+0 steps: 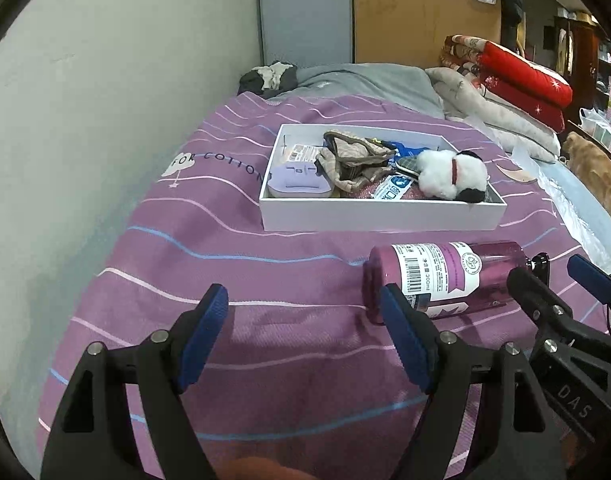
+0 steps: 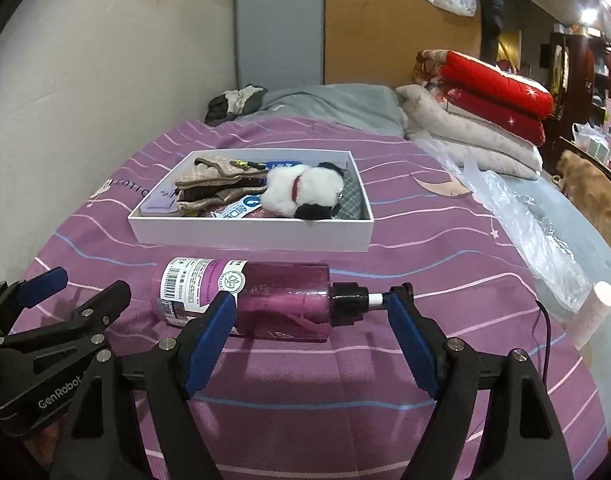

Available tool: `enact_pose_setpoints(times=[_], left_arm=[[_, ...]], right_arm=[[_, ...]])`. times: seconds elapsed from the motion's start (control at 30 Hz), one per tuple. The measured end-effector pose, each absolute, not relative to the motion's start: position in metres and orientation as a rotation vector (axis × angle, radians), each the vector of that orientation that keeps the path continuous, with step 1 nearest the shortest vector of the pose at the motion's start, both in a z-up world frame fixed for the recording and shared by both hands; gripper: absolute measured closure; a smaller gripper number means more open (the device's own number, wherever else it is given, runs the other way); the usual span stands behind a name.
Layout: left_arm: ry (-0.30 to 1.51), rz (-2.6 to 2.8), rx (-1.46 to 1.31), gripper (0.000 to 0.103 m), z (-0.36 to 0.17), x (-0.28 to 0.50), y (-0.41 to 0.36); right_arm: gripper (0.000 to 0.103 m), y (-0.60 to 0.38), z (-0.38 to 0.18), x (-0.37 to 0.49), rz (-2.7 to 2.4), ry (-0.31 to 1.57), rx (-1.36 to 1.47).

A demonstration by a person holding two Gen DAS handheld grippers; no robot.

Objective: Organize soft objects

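A white box (image 1: 385,216) (image 2: 249,236) sits on the purple striped bedspread. It holds a white and black plush toy (image 1: 453,176) (image 2: 305,190), a beige cloth (image 1: 357,160) (image 2: 213,188), a lilac case (image 1: 297,182) and a blue packet. In front of the box a pink pump bottle (image 1: 445,276) (image 2: 281,300) lies on its side. My right gripper (image 2: 311,306) (image 1: 557,276) is open over the bottle's neck end, with one tip by the label and the other by the pump. My left gripper (image 1: 305,312) (image 2: 77,284) is open and empty, left of the bottle's base.
Folded red and grey quilts (image 1: 517,80) (image 2: 493,92) are stacked at the back right. A crumpled plastic sheet (image 2: 525,220) and a white cylinder (image 2: 597,312) lie along the bed's right edge, beside a furry orange animal (image 2: 593,196). A wall runs along the left.
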State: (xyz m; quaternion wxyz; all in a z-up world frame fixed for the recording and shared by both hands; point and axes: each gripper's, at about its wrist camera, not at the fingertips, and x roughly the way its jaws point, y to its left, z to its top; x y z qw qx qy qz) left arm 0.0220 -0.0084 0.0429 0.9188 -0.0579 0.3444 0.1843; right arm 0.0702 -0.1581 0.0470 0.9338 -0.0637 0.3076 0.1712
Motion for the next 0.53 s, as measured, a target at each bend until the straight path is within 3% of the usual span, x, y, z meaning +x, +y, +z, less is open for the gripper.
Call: enact_pose_setpoints(times=[0.53], left_arm=[[0.71,0.293,-0.098,0.024,0.059,0.013,-0.017]], right_arm=[[0.024,-0.174,0.054,0.064,0.373,0.69,-0.061]])
